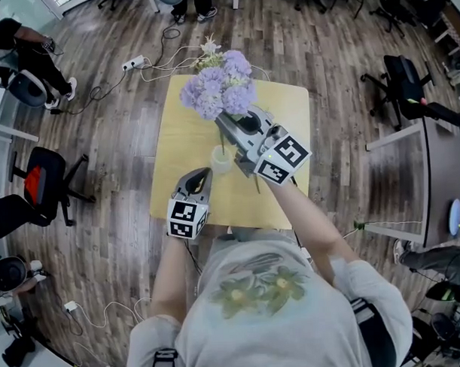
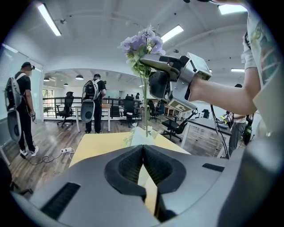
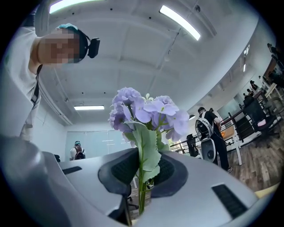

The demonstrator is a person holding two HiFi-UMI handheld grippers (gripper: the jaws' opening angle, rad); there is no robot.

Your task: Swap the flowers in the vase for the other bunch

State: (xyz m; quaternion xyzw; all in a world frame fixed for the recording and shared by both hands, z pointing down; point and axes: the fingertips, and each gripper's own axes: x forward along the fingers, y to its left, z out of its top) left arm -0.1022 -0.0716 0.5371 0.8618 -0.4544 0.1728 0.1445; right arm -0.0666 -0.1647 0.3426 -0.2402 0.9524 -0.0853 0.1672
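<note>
1. Left gripper: I read the jaws as pressed together along their whole length, with nothing between the pads. In the head view it sits over the near left part of the yellow table and points toward the vase.

2. Vase: a small pale vessel, upright on the table just beyond the left gripper's tips. It stands between the two grippers and touches neither.

3. Purple flowers: the bunch is held upright in the air, with the heads above and beyond the vase. The green stems run down to the vase mouth. I cannot tell whether the stem ends sit inside it.

4. Right gripper: the jaws are pinching the flower stems below the heads, with a broad green leaf also caught between the pads. The gripper reaches in from the right of the vase and is tilted upward.
</note>
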